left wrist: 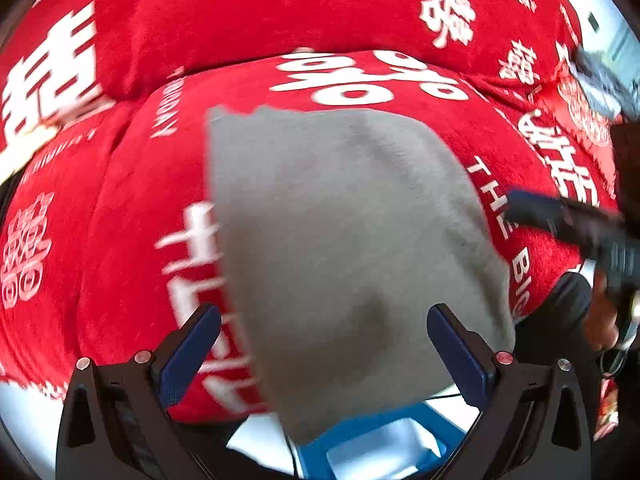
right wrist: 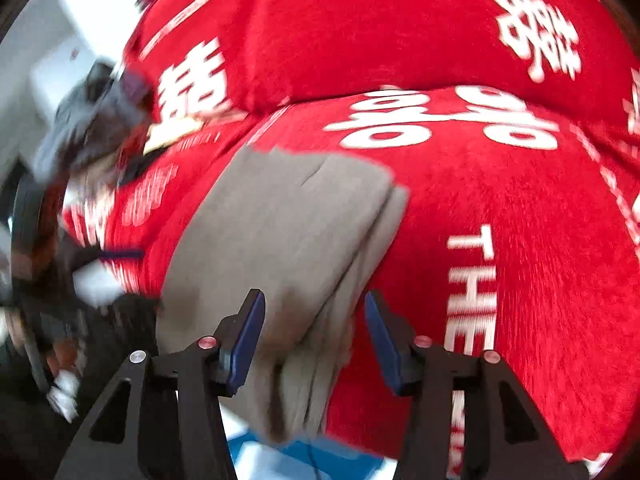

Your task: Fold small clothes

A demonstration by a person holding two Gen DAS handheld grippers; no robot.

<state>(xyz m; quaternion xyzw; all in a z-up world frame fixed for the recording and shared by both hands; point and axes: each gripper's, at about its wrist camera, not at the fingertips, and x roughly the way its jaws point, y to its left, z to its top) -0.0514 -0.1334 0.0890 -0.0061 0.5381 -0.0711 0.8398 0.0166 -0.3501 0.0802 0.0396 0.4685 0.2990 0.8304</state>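
A grey garment (left wrist: 340, 248) is lying folded on a red cushion printed with white characters (left wrist: 132, 208), its near end drooping over the cushion's front edge. On the left, the left gripper (left wrist: 324, 344) is hovering over that end, jaws spread wide and holding nothing. To the right, the right gripper (right wrist: 314, 332) is straddling the garment's layered edge, jaws parted, nothing gripped. The overhanging end looks liable to slide off or unfold if nudged. The cloth appears soft, matte and plain, folded into stacked layers, one seam visible.
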